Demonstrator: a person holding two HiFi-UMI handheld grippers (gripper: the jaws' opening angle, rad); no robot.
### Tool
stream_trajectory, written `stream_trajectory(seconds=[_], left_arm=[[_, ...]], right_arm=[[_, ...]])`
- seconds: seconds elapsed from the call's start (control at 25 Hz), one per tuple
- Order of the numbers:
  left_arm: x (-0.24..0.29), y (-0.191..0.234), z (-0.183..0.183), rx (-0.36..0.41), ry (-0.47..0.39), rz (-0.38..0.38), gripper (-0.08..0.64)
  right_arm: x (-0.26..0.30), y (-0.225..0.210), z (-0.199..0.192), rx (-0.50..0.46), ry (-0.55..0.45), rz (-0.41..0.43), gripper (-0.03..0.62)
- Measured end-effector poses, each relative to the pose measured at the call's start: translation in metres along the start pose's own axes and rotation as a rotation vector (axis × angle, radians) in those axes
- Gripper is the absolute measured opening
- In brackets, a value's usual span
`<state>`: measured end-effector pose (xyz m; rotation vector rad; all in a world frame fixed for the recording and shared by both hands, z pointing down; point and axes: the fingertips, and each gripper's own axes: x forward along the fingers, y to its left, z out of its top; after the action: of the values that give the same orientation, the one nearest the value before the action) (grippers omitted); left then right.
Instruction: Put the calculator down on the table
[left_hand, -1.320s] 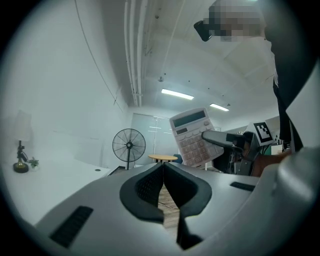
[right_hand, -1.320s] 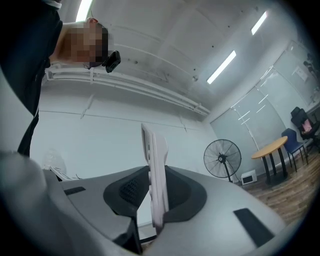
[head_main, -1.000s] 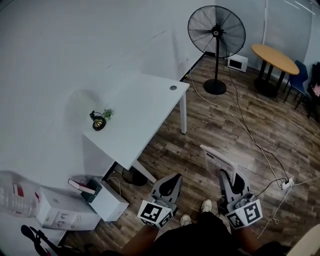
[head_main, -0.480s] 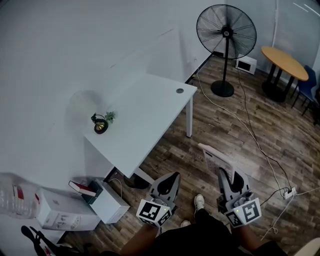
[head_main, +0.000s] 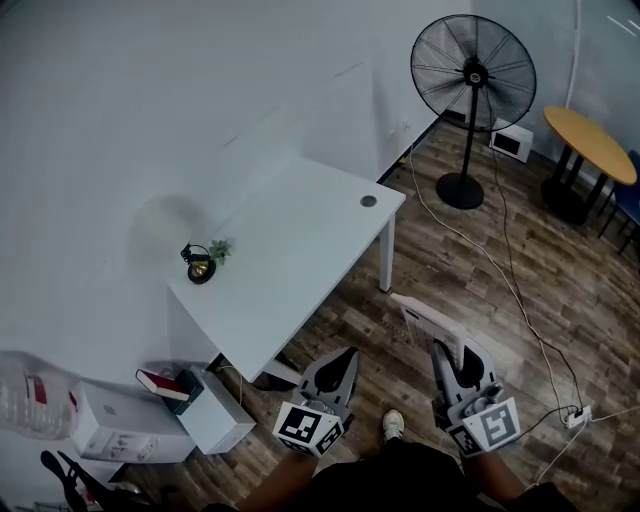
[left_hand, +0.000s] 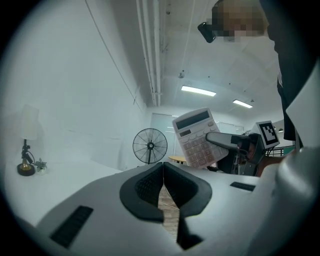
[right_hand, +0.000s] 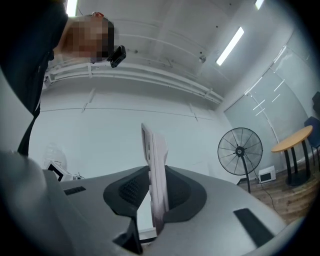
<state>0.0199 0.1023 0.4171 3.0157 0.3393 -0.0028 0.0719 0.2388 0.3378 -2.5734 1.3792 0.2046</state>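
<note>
Two grippers are held over the floor (head_main: 450, 250), short of the table (head_main: 300, 240). The calculator (head_main: 424, 320) is clamped edge-on in the right gripper (head_main: 452, 350), well apart from the table, evidently for carrying there. The left gripper (head_main: 346, 356) is closed on nothing and kept idle

Reads as an office or small meeting room: plain white walls, wood-look plank floor (head_main: 450, 290), a white table (head_main: 300, 240) against the wall, and a round wooden table (head_main: 588, 128) with a blue chair (head_main: 632, 195) in the corner. Ceiling strip lights (left_hand: 198, 90) overhead. Also a pedestal fan (head_main: 472, 75), a power strip (head_main: 573, 417) on trailing cables, and white cartons (head_main: 120, 428) on the floor.
</note>
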Motion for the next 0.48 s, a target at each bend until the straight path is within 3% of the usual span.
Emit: stream_trajectory(seconds=[0.48], left_arm=[[0.038, 0.049, 0.004, 0.029, 0.020, 0.155, 0.020]], right_arm=[[0.071, -0.028, -0.007, 0.020, -0.002, 0.140, 0.097]])
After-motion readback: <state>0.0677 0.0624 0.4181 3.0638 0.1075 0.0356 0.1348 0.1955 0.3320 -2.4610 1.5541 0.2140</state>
